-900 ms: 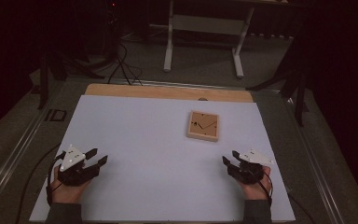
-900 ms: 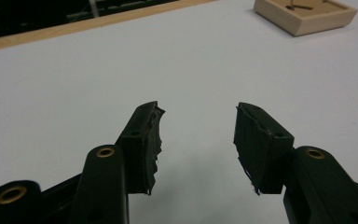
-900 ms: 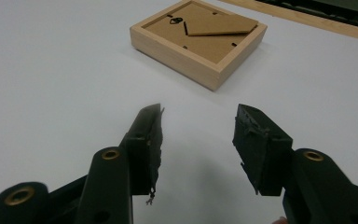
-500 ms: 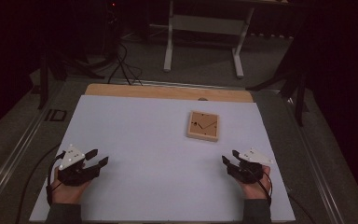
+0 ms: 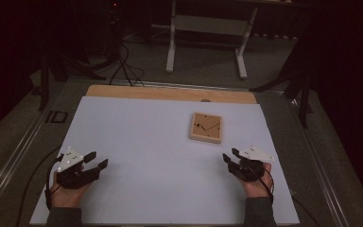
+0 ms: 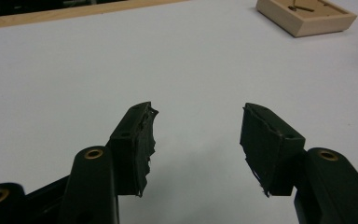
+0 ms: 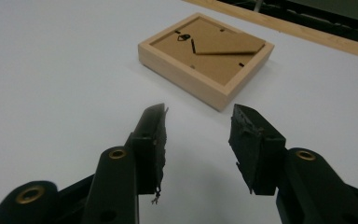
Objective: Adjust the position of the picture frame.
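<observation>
Square pale wooden picture frame (image 5: 206,127) face down on white tabletop (image 5: 146,142), right gripper (image 7: 198,128) near, empty, jaws spread, left gripper (image 6: 196,128) well apart, empty, jaws spread.

Left gripper (image 5: 96,161): black two-jaw frame, grey three-cornered plate (image 5: 69,159) on top with small white dots; brass-ringed holes at the jaw arms, pads (image 6: 144,140) black and frayed at the edges. Right gripper (image 5: 231,155): same black build, pale plate, thin black cable (image 5: 267,177) looping over the hand, pads torn likewise. Dark sleeves (image 5: 260,212) at both wrists.
</observation>
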{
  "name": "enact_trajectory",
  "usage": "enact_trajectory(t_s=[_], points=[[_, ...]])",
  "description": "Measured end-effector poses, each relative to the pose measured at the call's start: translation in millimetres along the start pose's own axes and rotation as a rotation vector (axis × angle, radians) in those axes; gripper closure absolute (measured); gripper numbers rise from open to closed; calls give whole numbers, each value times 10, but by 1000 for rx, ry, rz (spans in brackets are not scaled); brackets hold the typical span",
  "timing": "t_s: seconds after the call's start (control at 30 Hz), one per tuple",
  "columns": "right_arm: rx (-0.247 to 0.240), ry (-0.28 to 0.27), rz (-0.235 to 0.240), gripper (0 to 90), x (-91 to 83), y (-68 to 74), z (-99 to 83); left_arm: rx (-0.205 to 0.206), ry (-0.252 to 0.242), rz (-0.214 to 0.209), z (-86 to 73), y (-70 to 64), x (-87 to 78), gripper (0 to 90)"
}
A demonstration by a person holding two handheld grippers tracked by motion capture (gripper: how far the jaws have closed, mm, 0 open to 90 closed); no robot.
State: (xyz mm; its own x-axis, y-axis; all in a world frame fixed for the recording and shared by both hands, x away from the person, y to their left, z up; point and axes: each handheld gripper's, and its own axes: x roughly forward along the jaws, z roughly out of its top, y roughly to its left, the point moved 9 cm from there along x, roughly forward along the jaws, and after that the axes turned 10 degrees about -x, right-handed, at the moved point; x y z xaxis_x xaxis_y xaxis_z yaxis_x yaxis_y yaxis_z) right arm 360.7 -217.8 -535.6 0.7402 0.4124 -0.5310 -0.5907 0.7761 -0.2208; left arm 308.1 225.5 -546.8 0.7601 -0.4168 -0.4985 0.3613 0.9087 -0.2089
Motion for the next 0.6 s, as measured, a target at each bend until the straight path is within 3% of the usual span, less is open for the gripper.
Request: enact_trajectory(t_s=[0.37,0.6], points=[[14,9,-22,621,90,-106,167,-7,5,1,-8,13,16,439],[-2,21,-37,647,160,-175,256,-8,13,-2,-14,12,44,442]])
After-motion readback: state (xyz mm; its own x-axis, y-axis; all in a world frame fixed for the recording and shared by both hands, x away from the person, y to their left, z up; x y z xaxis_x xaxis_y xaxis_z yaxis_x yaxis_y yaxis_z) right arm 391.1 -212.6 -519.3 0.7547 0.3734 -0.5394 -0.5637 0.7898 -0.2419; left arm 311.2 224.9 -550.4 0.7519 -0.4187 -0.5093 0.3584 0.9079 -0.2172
